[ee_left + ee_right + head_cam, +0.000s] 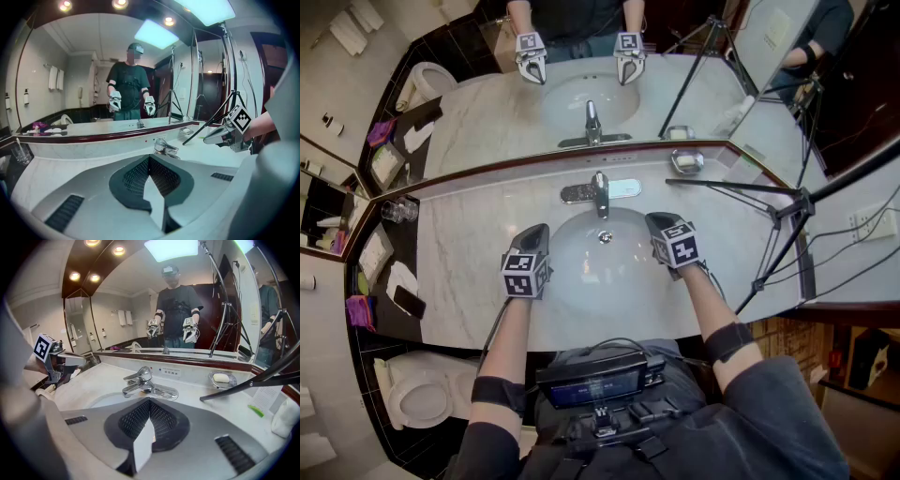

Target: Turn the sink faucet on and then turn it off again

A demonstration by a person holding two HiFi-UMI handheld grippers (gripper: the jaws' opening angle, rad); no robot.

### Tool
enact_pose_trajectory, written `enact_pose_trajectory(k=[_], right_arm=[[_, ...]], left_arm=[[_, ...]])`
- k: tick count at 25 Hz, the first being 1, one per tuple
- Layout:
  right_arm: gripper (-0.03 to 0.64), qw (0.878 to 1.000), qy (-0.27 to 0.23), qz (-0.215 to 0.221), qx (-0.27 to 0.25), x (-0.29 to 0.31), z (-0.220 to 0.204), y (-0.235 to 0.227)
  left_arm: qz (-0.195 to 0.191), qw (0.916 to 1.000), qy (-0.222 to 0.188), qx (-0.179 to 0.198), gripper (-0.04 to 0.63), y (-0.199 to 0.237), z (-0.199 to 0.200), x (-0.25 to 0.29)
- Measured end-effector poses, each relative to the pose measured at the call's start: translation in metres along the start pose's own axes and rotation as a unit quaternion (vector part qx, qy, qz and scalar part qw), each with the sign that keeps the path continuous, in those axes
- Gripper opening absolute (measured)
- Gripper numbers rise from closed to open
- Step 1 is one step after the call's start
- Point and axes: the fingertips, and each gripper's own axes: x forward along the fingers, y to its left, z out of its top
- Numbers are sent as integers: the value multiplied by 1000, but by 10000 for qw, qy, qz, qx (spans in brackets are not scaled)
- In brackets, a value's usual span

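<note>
hovering over the sink (581, 309), the left gripper (536, 232) and right gripper (657, 223) are flanking the faucet (600, 192), both with jaws together, gripping nothing.

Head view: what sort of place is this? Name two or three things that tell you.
Most likely a hotel bathroom. A sink with a faucet sits in a marble counter, a wide mirror runs behind it, and a toilet stands beside the counter.
</note>
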Motion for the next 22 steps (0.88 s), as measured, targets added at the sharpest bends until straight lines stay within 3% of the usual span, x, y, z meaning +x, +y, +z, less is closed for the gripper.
enact_pose_trajectory(k=[6,10,14,17,22], right_arm=[[28,9994,-26,-158,-308,-5,7,3],[68,9937,-2,-160,-1108,-3,14,18],[98,9786,44,-181,-2047,10,18,29],[135,9504,89,-224,-3100,23,20,38],[173,8791,75,-326,-4756,43,38,52]], left_arm=[[12,10000,8,-7,0,-3,-3,-3],[31,10000,29,-36,0,-3,-8,-6],[89,9999,54,-90,0,-2,-15,-8],[155,9998,68,-139,0,1,-20,-10],[300,9992,56,-260,0,9,-26,-16]])
